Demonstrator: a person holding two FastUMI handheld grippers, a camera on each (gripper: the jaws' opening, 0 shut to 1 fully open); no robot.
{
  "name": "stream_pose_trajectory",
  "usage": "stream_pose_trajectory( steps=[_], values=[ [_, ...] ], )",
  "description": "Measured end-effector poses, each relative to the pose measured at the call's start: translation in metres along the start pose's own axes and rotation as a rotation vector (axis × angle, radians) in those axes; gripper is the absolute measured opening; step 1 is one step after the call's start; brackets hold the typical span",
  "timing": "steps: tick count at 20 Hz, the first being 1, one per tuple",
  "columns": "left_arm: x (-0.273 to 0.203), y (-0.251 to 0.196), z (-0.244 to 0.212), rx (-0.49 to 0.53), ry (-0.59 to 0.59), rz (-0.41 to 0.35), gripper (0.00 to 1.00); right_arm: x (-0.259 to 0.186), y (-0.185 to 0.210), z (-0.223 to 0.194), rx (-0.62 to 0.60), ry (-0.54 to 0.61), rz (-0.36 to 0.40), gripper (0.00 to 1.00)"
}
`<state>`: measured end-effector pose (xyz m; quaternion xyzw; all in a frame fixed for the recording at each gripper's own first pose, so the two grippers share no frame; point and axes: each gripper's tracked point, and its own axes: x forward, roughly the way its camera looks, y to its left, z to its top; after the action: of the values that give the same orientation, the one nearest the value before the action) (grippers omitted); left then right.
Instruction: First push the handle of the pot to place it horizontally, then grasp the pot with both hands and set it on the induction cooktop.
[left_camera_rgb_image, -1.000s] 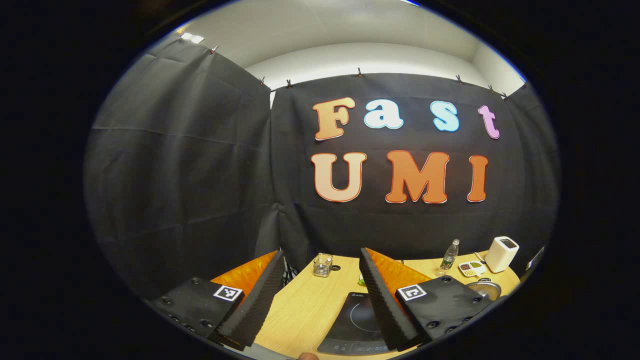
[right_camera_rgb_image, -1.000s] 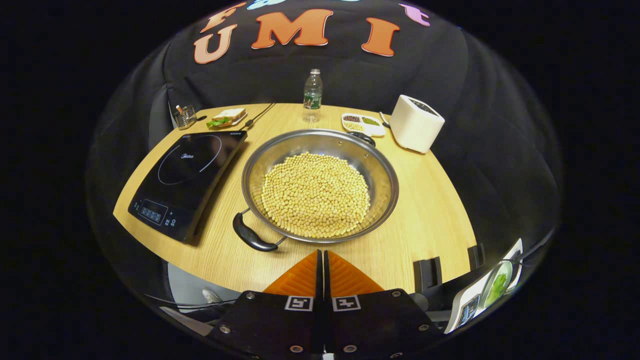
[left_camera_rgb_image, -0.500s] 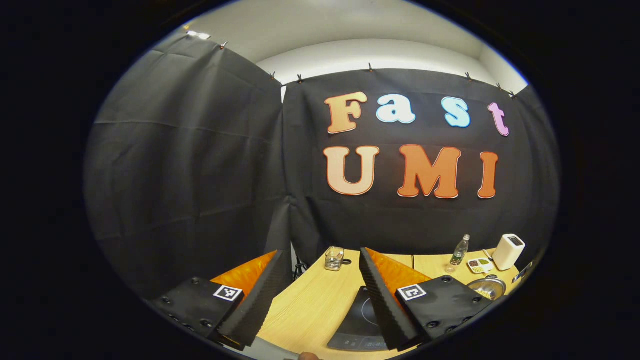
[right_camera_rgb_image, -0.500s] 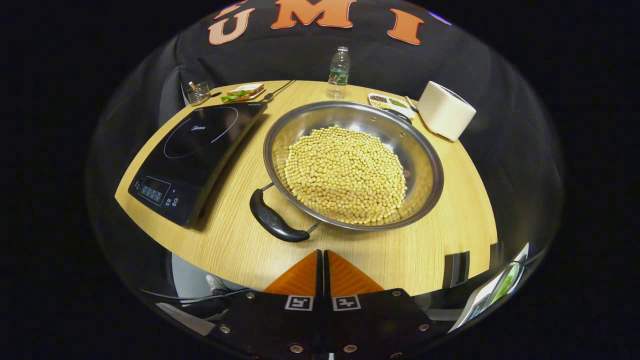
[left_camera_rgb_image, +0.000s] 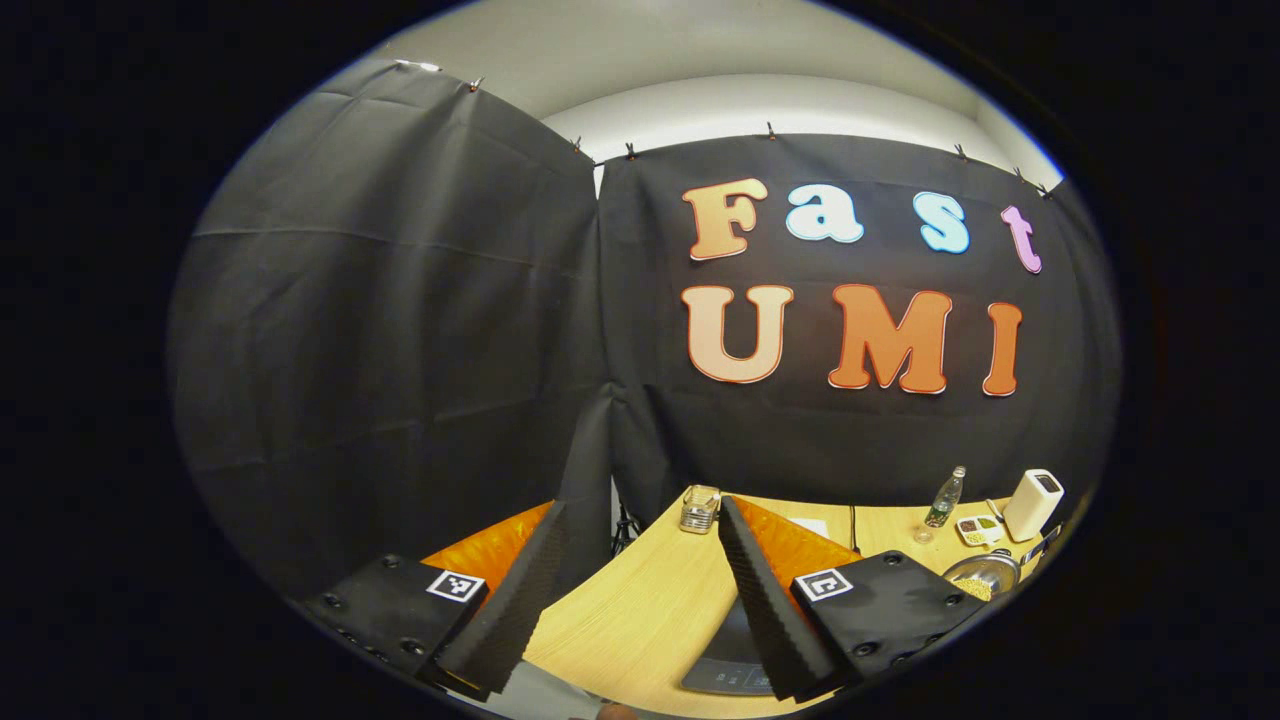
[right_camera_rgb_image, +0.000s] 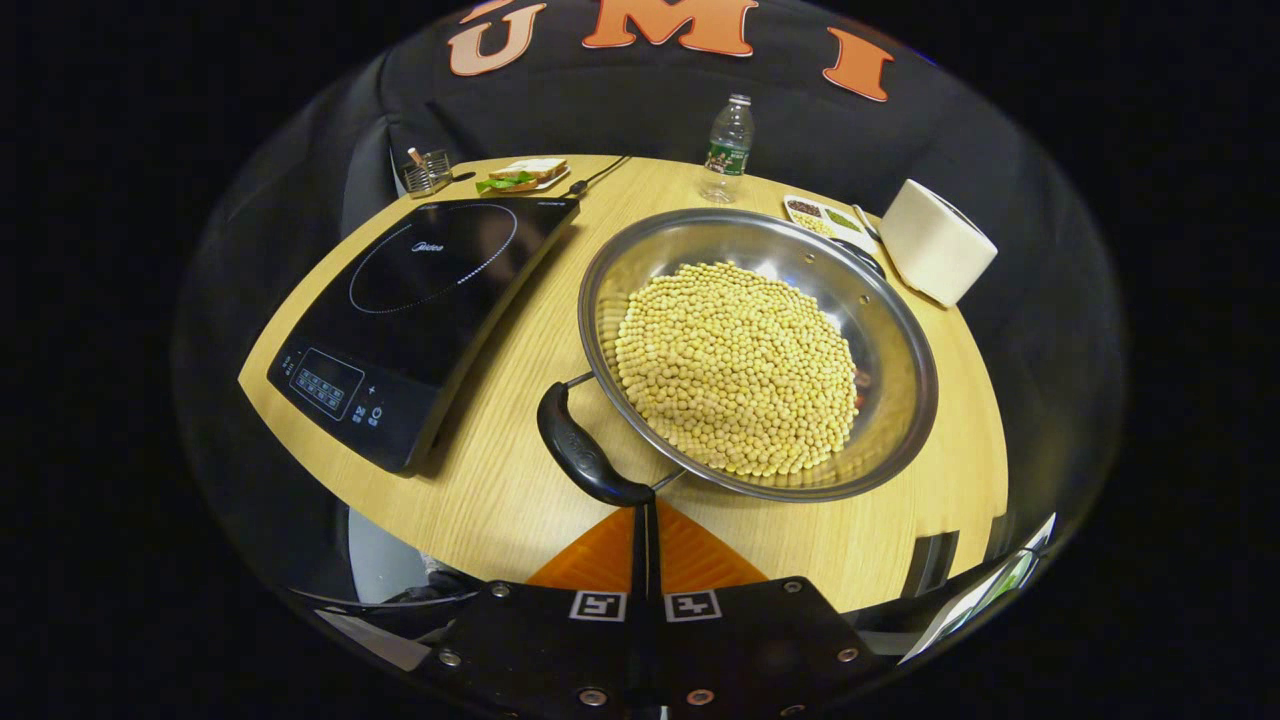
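Right gripper (right_camera_rgb_image: 645, 505) jaws closed, empty, tips at pot (right_camera_rgb_image: 757, 350) handle (right_camera_rgb_image: 590, 458). Left gripper (left_camera_rgb_image: 640, 600) jaws open. Advice: push handle sideways slowly; beans (right_camera_rgb_image: 738, 380) may spill.

Left gripper view: low at the round light-wood table's (left_camera_rgb_image: 640, 610) left edge, facing nearly level toward the booth wall, tabletop far below. Right gripper view: above the table's near edge, tilted down, close. Shared: steel pot of yellow beans (right_camera_rgb_image: 757, 350) (left_camera_rgb_image: 975, 577), black induction cooktop (right_camera_rgb_image: 425, 310) (left_camera_rgb_image: 735, 665).
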<state>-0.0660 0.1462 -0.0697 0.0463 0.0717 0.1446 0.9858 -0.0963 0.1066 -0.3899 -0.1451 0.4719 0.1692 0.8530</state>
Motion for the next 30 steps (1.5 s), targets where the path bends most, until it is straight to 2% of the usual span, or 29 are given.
stream_pose_trajectory(
  steps=[15, 21, 30],
  values=[
    [-0.008, 0.042, -0.004, -0.007, -0.006, 0.110, 0.98, 0.014, 0.038, 0.030, -0.074, -0.001, 0.067, 0.00],
    [-0.006, 0.054, -0.011, -0.014, 0.007, 0.142, 0.98, 0.021, 0.050, 0.044, -0.066, -0.008, 0.086, 0.00],
    [0.004, 0.054, -0.019, 0.000, 0.029, 0.147, 0.98, 0.031, 0.064, 0.062, -0.012, -0.008, 0.113, 0.00]
  ],
)
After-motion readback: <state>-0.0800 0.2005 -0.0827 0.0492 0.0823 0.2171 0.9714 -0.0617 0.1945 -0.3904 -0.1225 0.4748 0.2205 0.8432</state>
